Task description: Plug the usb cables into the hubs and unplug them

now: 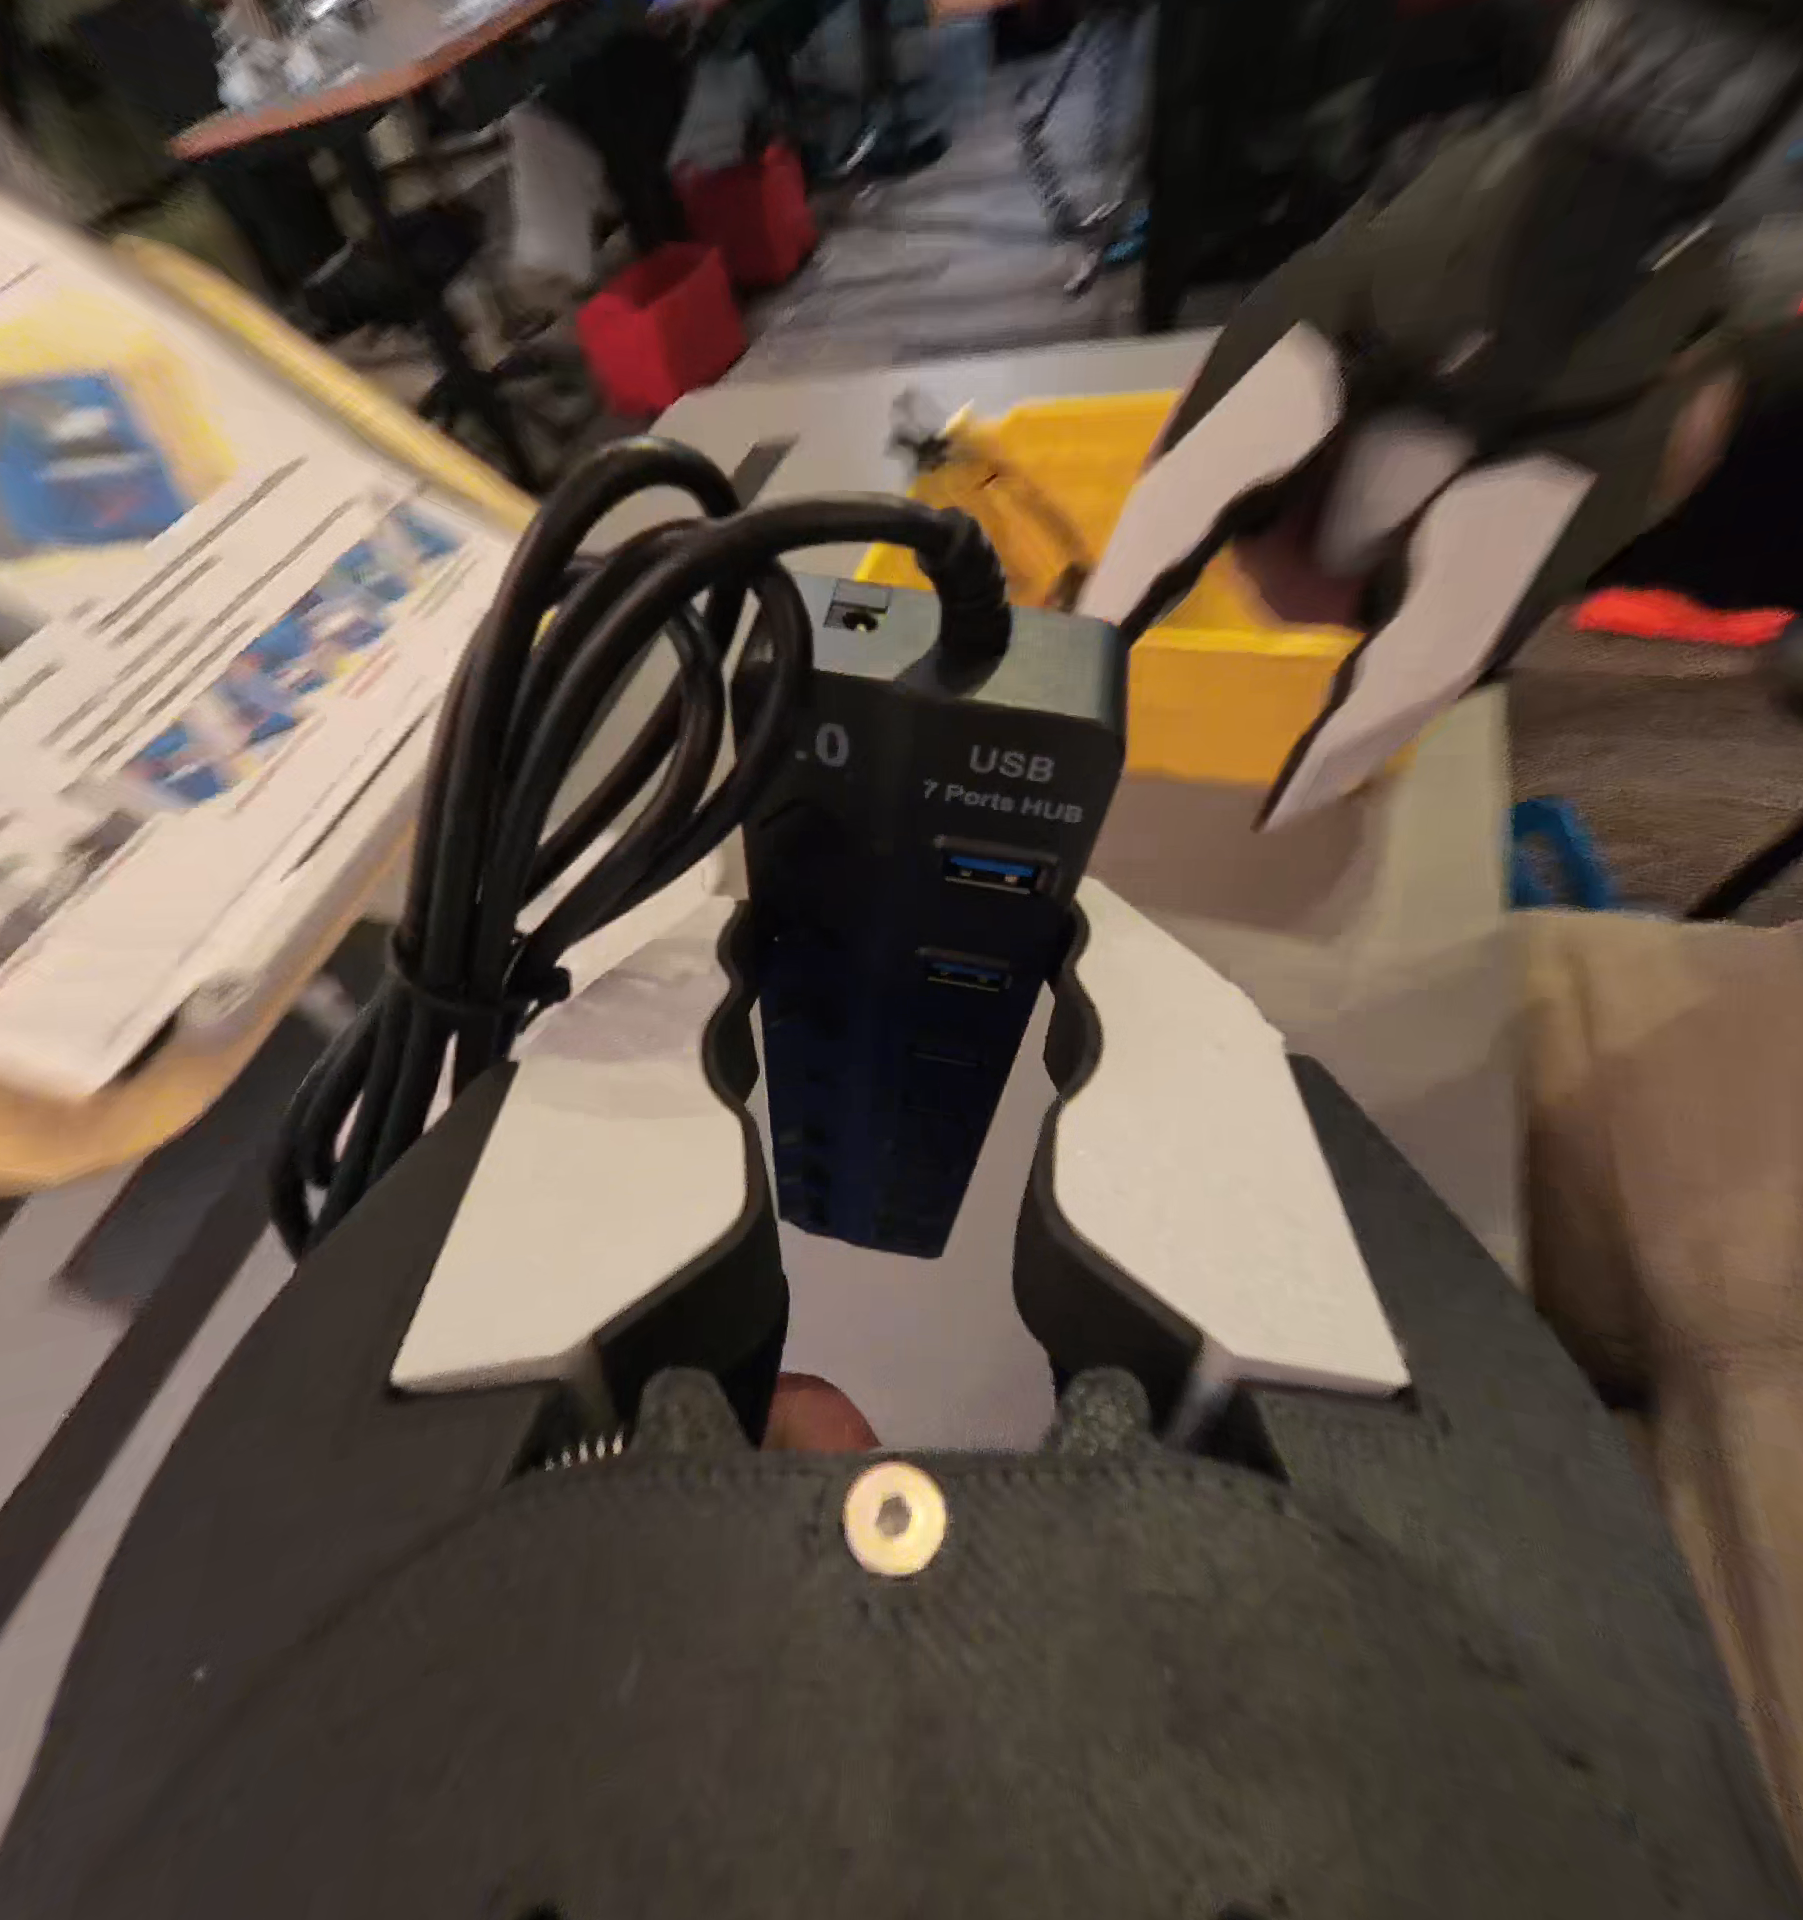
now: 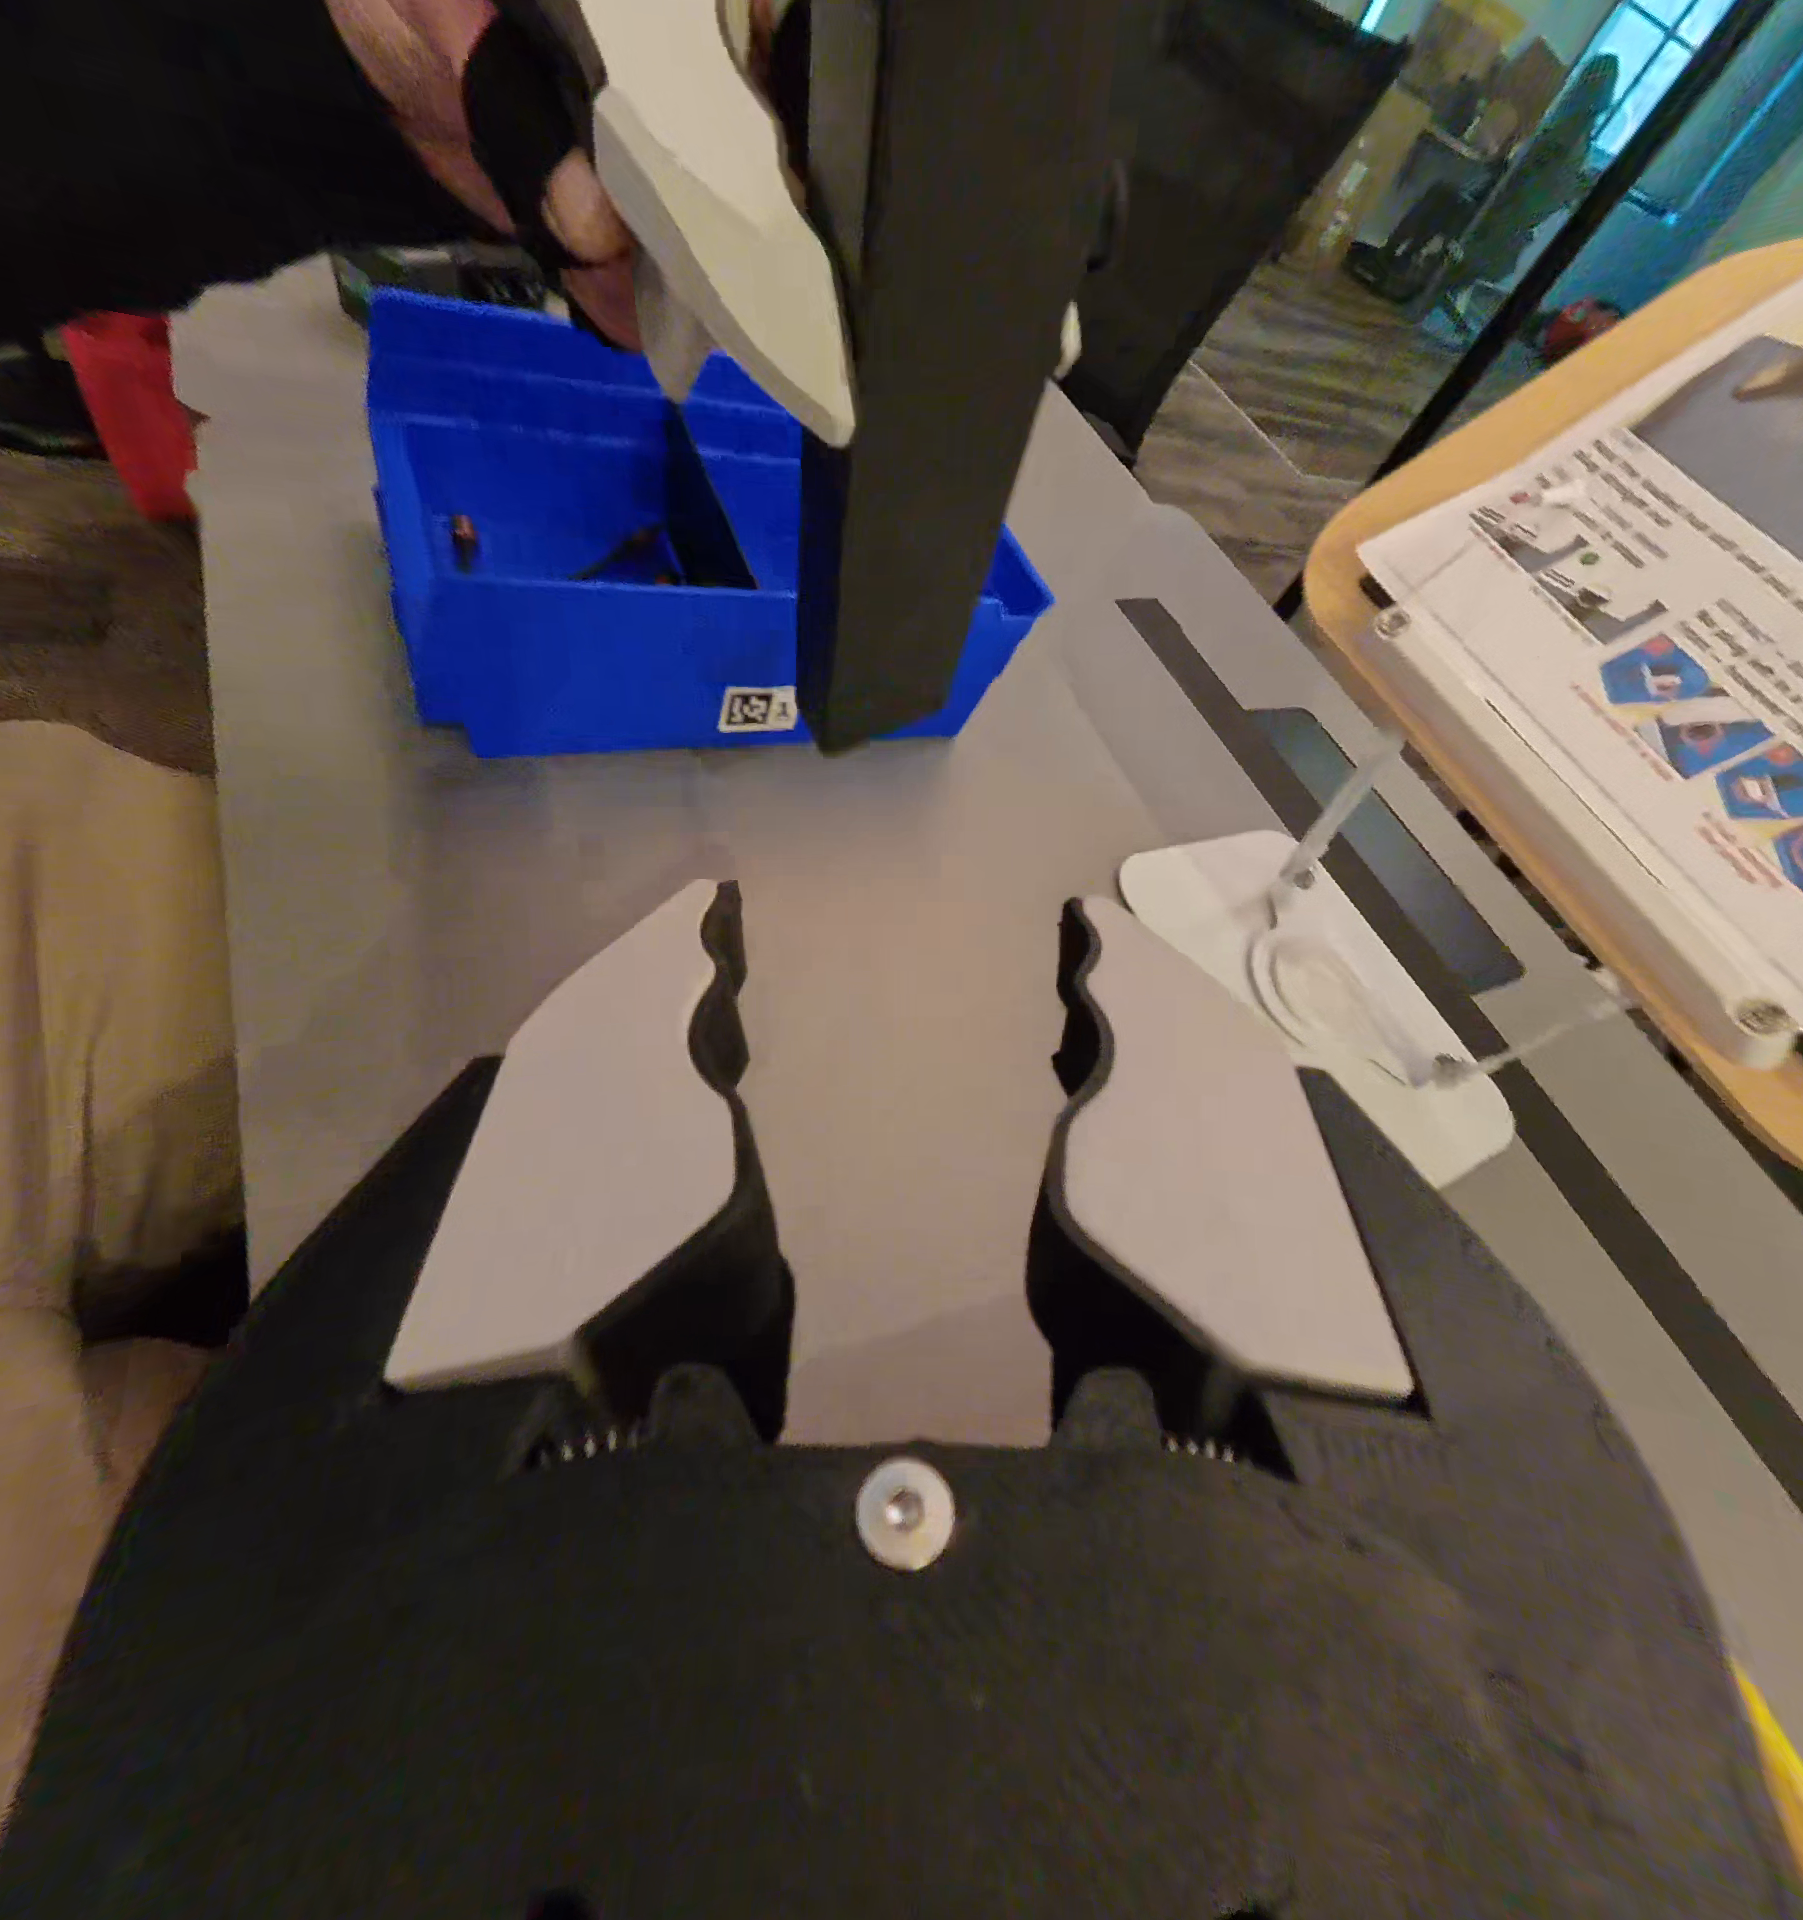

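My left gripper [image 1: 902,925] is shut on a black USB hub [image 1: 938,790] with blue ports and holds it upright above the grey table. The hub's black cable [image 1: 523,831] hangs tied in a bundle to its left. My right gripper [image 2: 897,904] is open and empty over the bare table [image 2: 564,883]. In the left wrist view it [image 1: 1198,717] hovers over a yellow bin [image 1: 1219,686]. In the right wrist view the hub [image 2: 928,468] hangs in front of a blue bin [image 2: 585,655] that holds small dark cable pieces [image 2: 627,551].
An instruction sheet on a wooden board [image 2: 1655,727] stands on a white base [image 2: 1292,966] at the table's right edge; it also shows in the left wrist view [image 1: 149,623]. Red bins [image 1: 658,322] sit on the floor beyond the table. The gap from one gripper's tips to the other's is roughly 10 centimeters.
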Demonstrator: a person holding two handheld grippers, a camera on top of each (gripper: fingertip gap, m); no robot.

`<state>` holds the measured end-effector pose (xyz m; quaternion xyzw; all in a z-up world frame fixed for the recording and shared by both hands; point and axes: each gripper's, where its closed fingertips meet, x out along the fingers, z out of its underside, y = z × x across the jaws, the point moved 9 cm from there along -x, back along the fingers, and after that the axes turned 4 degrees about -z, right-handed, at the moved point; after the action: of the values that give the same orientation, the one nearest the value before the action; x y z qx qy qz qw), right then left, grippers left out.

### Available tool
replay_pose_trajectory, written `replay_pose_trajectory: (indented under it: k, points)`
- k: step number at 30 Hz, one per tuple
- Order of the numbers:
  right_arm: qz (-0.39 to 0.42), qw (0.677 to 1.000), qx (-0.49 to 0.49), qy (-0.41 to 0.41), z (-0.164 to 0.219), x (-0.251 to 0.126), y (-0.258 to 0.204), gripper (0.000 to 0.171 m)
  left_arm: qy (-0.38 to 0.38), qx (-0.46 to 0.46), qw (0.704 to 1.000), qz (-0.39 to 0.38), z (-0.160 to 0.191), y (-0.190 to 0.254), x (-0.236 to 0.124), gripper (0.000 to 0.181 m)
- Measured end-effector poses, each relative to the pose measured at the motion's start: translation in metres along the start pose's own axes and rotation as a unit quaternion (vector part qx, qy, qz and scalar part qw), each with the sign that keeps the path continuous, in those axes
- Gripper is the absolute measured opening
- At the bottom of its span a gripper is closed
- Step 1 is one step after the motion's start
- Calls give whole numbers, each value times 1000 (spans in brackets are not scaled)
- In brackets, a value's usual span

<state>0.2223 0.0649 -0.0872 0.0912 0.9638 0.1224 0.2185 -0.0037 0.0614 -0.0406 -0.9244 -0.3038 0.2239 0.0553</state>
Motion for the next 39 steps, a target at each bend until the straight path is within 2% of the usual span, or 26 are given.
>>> replay_pose_trajectory:
  k: [6, 8, 9, 13, 16, 19, 24, 27, 29, 31, 34, 37, 39]
  points:
    - [-54, 994, 72, 70, 0, 18, -10, 91, 77, -63, 989, 109, -38, 55, 46, 54]
    - [-62, 992, 78, 82, 2, 17, -11, 88, 84, -72, 986, 128, -42, 67, 59, 54]
    - [-66, 992, 79, 79, 4, 17, -10, 74, 87, -75, 985, 125, -44, 72, 64, 54]
    - [-89, 989, 82, 90, 13, 11, -6, 67, 75, -85, 985, 127, -47, 76, 72, 54]
    - [-131, 979, 113, 110, 17, 9, -3, 67, 84, -83, 988, 100, -49, 72, 67, 54]
    - [-183, 961, 132, 160, 22, 4, -1, 67, 97, -87, 988, 83, -55, 63, 48, 66]
    - [-248, 923, 171, 240, 24, -9, 5, 67, 85, -65, 994, -7, -43, 40, 3, 61]
    - [-249, 919, 181, 245, 28, -11, 9, 67, 19, -28, 996, -86, -18, 24, -26, 57]
    - [-245, 922, 184, 236, 30, -10, 10, 67, -61, 11, 988, -145, 7, 12, -45, 53]
    - [-240, 925, 187, 226, 32, -8, 10, 67, -143, 33, 975, -168, 36, 4, -64, 49]
    - [-241, 926, 191, 220, 35, -5, 10, 67, -264, 36, 940, -212, 83, -9, -91, 44]
    - [-240, 928, 192, 212, 37, -1, 10, 67, -383, 16, 896, -224, 130, -15, -109, 45]
    - [-240, 929, 192, 206, 38, 1, 10, 67, -427, -17, 879, -212, 155, -16, -110, 44]
